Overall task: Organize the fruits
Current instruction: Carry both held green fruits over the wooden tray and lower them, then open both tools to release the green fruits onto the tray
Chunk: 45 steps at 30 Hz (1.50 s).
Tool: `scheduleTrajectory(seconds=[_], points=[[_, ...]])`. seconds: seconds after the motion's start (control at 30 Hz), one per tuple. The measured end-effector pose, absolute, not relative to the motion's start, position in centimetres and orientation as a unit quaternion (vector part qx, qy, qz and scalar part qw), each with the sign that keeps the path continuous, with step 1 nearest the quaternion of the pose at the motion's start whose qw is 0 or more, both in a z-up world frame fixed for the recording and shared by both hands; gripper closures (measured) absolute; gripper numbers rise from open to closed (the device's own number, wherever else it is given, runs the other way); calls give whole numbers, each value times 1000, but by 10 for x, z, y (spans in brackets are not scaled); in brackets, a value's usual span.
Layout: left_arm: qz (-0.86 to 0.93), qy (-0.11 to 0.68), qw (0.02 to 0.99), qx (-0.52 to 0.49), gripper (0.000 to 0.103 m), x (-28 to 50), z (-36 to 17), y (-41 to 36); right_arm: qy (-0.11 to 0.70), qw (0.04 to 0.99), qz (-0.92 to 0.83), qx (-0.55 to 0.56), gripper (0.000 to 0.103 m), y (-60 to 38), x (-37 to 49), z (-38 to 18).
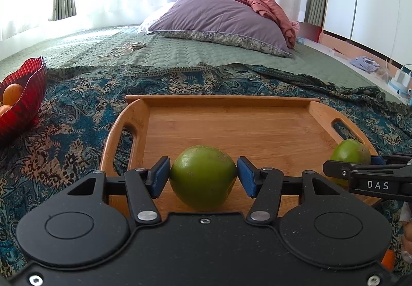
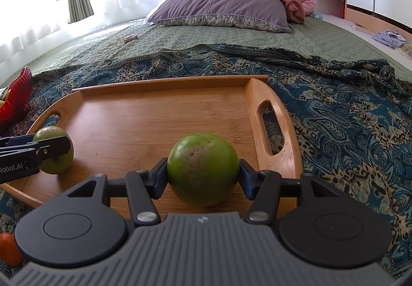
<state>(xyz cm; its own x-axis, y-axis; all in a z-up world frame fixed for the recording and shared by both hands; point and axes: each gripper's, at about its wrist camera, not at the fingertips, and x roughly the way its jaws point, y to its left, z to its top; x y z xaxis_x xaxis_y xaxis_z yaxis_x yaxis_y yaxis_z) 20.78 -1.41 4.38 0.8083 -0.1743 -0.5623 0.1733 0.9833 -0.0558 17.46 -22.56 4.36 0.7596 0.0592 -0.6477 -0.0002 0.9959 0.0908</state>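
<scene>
Two green fruits sit on the one wooden tray [image 1: 231, 128]: one [image 1: 203, 177] toward its left side, one [image 2: 203, 168] toward its right. Left of the tray stands one red bowl [image 1: 28, 95], with two orange fruits [image 1: 12, 92] visible inside. One more orange fruit [image 2: 7, 251] lies on the bed, nearer than the tray.

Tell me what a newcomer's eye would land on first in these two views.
First, two green fruits: the left hand-held gripper is closed on one green fruit, and the right hand-held gripper on the other green fruit, both over the near part of the wooden tray on the patterned blanket. Next, the red bowl with orange fruit, far left, and the purple pillow behind.
</scene>
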Motion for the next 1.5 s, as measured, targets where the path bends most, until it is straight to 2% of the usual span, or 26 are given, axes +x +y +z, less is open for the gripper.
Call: scheduleTrajectory(seconds=[0.43,0.6,0.8,0.87,0.97,1.27,1.5], points=[[-92,285,954,13,47,202,43,-17,344,939,14,16,43,-218,172,43],[-95,278,955,31,47,197,43,-20,347,938,16,15,35,-218,170,42],[-93,279,955,28,36,190,45,-19,345,938,20,13,31,-216,165,42],[-98,277,956,26,28,186,46,-17,343,939,22,21,30,-218,162,42],[-101,273,956,25,24,179,48,-15,338,940,27,31,30,-222,157,44],[-112,265,958,12,16,144,50,-9,322,945,35,33,28,-226,130,49],[-112,242,963,33,14,106,48,-9,298,954,45,0,25,-219,98,50]])
